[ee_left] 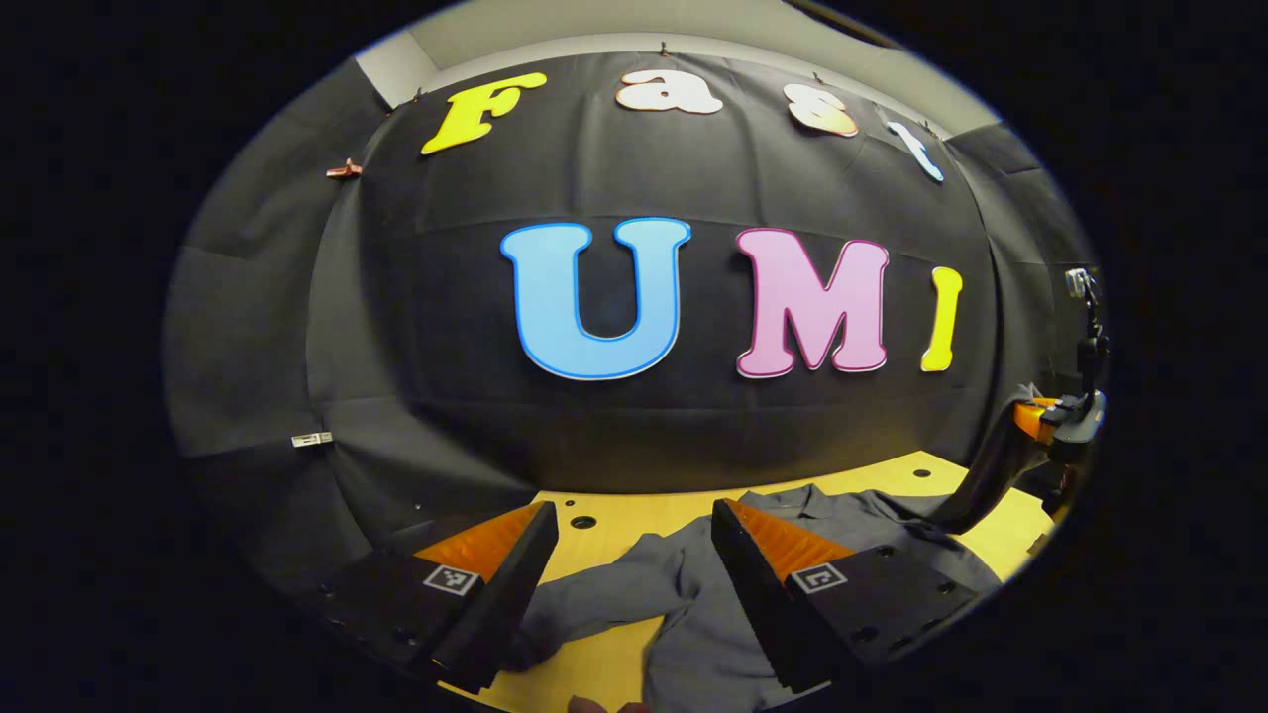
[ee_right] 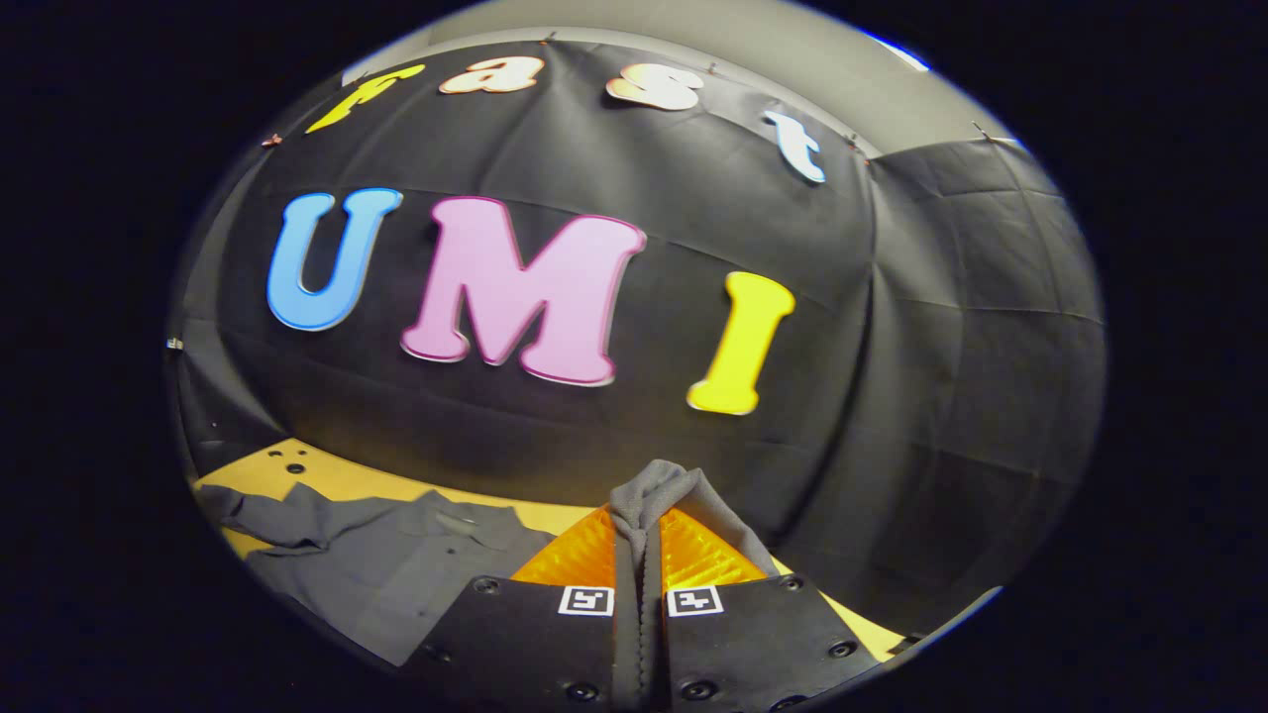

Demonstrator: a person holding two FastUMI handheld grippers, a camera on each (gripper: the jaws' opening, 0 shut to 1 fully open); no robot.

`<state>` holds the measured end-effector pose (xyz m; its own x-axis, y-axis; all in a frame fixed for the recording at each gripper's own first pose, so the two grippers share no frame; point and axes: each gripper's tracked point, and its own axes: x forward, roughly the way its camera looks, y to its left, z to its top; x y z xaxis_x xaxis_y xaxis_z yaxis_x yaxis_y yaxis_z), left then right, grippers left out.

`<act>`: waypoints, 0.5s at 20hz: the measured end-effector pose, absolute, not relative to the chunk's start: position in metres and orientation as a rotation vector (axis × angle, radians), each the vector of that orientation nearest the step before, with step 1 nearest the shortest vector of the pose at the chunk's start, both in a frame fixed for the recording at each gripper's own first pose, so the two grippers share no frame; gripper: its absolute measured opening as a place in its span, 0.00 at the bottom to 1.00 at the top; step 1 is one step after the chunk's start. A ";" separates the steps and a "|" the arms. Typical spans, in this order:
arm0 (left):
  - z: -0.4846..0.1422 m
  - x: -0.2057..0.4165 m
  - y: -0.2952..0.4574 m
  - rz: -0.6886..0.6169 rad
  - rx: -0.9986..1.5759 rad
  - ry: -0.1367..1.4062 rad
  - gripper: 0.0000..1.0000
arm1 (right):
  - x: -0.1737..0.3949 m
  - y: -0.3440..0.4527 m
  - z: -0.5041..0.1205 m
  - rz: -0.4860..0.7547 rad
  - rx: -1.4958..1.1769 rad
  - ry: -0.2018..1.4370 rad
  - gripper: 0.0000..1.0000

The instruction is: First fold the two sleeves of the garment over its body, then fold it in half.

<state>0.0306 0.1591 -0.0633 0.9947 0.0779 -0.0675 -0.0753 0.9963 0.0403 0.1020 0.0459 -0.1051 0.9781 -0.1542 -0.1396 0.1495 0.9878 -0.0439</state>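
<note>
Right tongs (ee_right: 639,555) pinch sleeve (ee_right: 659,495); left tongs (ee_left: 634,555) apart.

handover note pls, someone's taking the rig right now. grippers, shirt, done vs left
Right gripper: shut on a sleeve, lifted off the table.
Left gripper: open, low over the other sleeve, gripping nothing.
Shirt: grey, spread on the yellow table, collar toward the wall.
Done: one sleeve picked up, not yet laid over the body.
Left: lay that sleeve across, fold the other sleeve, then fold the shirt in half.
</note>
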 end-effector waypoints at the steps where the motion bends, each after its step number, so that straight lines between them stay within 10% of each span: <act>1: -0.069 0.032 0.172 0.083 0.033 0.078 0.98 | 0.111 0.068 -0.104 -0.123 -0.034 0.140 0.05; 10: -0.157 0.041 0.266 0.145 -0.036 0.220 0.99 | 0.156 0.235 -0.167 0.089 0.001 0.273 0.05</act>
<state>0.0414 0.2656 -0.1571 0.9655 0.1390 -0.2203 -0.1470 0.9889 -0.0201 0.1563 0.2354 -0.1674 0.9590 0.0881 -0.2693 -0.0877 0.9961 0.0135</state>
